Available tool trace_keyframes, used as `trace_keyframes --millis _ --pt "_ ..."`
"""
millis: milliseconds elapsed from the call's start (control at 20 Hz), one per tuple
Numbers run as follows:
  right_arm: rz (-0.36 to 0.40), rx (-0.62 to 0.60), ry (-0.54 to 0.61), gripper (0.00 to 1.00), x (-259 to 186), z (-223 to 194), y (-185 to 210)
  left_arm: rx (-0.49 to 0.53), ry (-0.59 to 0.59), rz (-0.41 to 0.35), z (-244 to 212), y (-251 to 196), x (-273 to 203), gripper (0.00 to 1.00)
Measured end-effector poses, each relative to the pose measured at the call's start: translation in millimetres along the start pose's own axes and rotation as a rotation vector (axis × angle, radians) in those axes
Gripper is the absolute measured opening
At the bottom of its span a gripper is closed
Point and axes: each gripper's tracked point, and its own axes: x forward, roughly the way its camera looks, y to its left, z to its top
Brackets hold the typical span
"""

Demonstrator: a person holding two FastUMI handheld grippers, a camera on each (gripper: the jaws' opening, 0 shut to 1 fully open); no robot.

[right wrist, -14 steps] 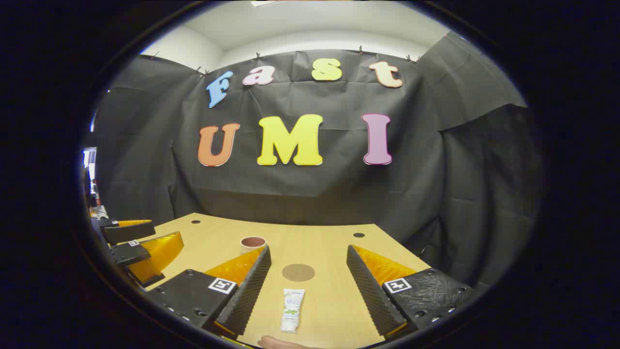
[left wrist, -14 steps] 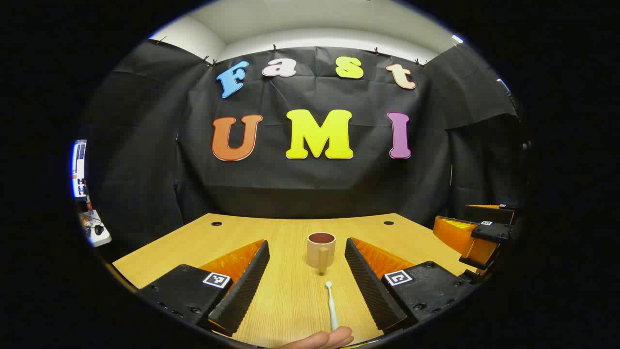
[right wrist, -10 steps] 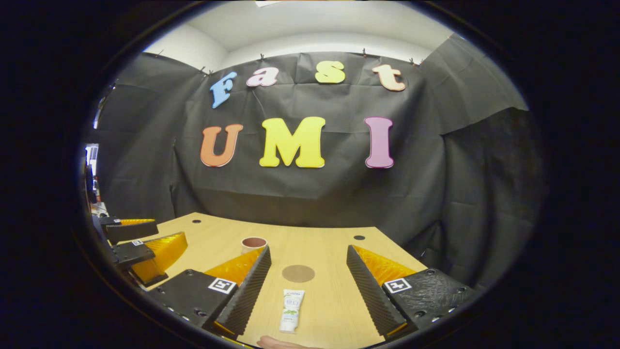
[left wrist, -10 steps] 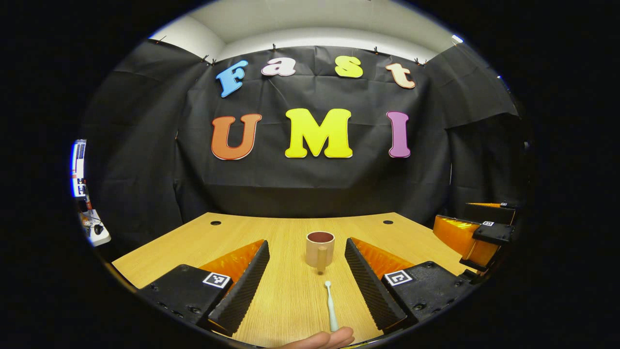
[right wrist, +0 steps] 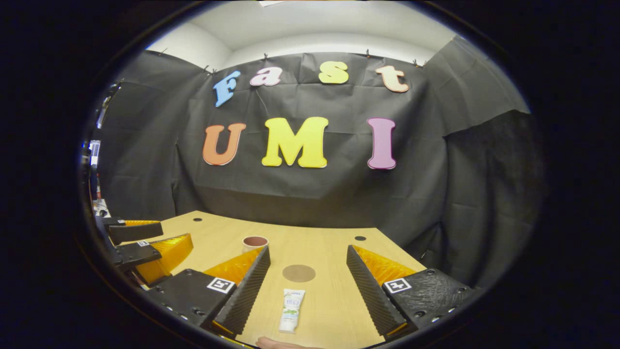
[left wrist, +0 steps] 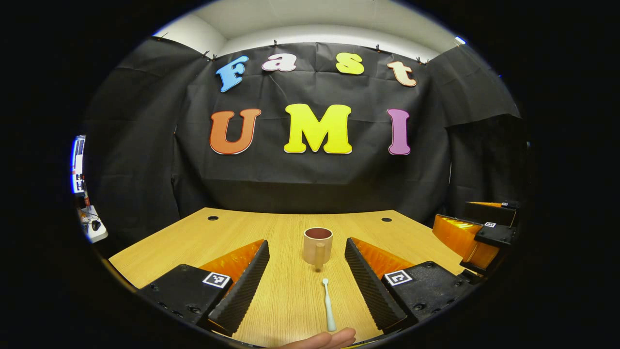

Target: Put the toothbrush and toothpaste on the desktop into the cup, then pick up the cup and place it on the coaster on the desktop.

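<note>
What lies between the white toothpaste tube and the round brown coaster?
Bare wooden desktop, in the right gripper view, separates the toothpaste tube from the coaster.

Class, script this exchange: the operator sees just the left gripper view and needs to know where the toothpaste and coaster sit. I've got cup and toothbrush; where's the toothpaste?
Observer: The toothpaste lies flat on the desktop, between the open right gripper fingers.
Operator: And the coaster?
Observer: The coaster lies just beyond the toothpaste, nothing on it.
Operator: Relative to the cup?
Observer: The cup stands left of the coaster, farther back.
</note>
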Motion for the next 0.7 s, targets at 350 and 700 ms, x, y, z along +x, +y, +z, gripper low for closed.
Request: trace_keyframes --millis 350,700 --pt "0.003 -0.024 0.000 0.95 2 -4 2 -0.006 0.022 0.006 -8 2 5 0.99" --pt "0.000 -0.021 0.008 0.95 4 -10 -1 -0.002 0.046 -0.004 -19 -4 13 0.99"
